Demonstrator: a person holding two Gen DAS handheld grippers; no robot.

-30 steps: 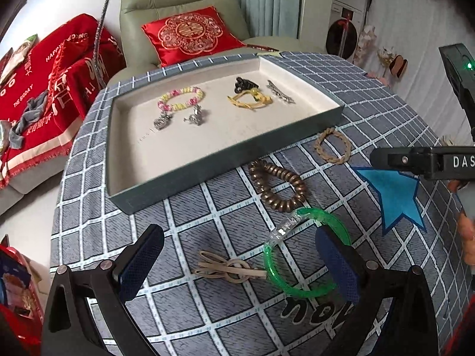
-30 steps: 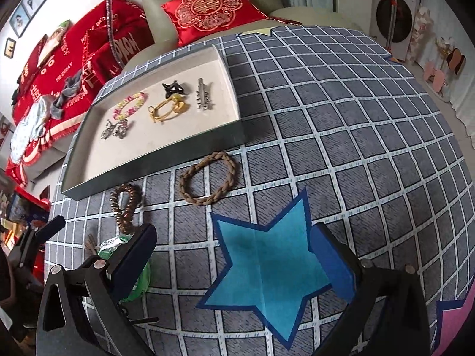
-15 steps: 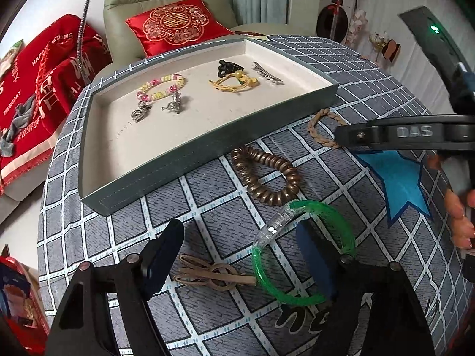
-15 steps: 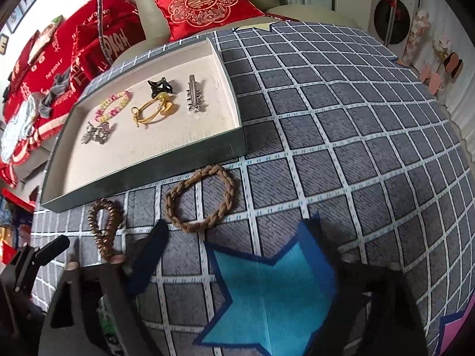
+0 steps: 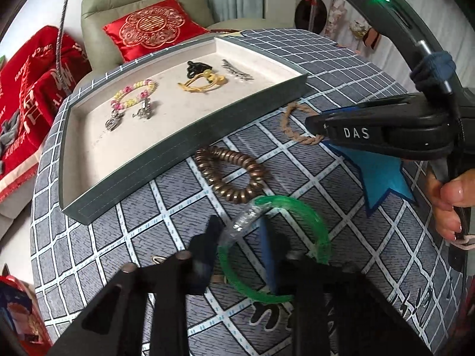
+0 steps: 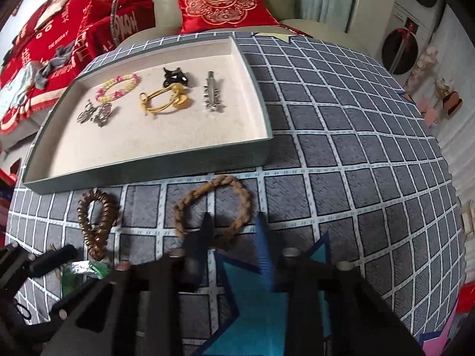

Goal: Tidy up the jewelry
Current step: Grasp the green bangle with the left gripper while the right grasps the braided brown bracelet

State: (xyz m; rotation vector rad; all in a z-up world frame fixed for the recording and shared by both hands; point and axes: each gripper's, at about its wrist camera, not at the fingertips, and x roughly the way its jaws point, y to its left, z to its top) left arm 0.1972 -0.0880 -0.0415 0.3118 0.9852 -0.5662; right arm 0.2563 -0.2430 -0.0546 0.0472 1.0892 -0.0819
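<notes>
My left gripper (image 5: 240, 231) has its fingers narrowed around the clear clasp of the green bangle (image 5: 308, 213), which lies on the checked tablecloth. My right gripper (image 6: 234, 228) has its fingers narrowed around the near rim of the braided brown bracelet (image 6: 243, 195); it also shows in the left wrist view (image 5: 291, 132). A bronze spiral hair tie (image 5: 234, 172) lies between them. The grey tray (image 6: 148, 166) holds a pink-yellow bead bracelet (image 6: 117, 87), silver charms (image 6: 95, 114), a gold tie (image 6: 166, 101), a black clip (image 6: 175, 77) and a silver clip (image 6: 212, 95).
A blue felt star (image 6: 252, 305) lies under my right gripper. A tan tie (image 5: 157, 259) peeks out behind my left fingers. A sofa with a red cushion (image 6: 219, 3) stands behind the round table. The table edge curves away on the right.
Both grippers moved forward and down and closed from wide open to narrow: the left around the green bangle's clasp, the right around the braided bracelet's rim.
</notes>
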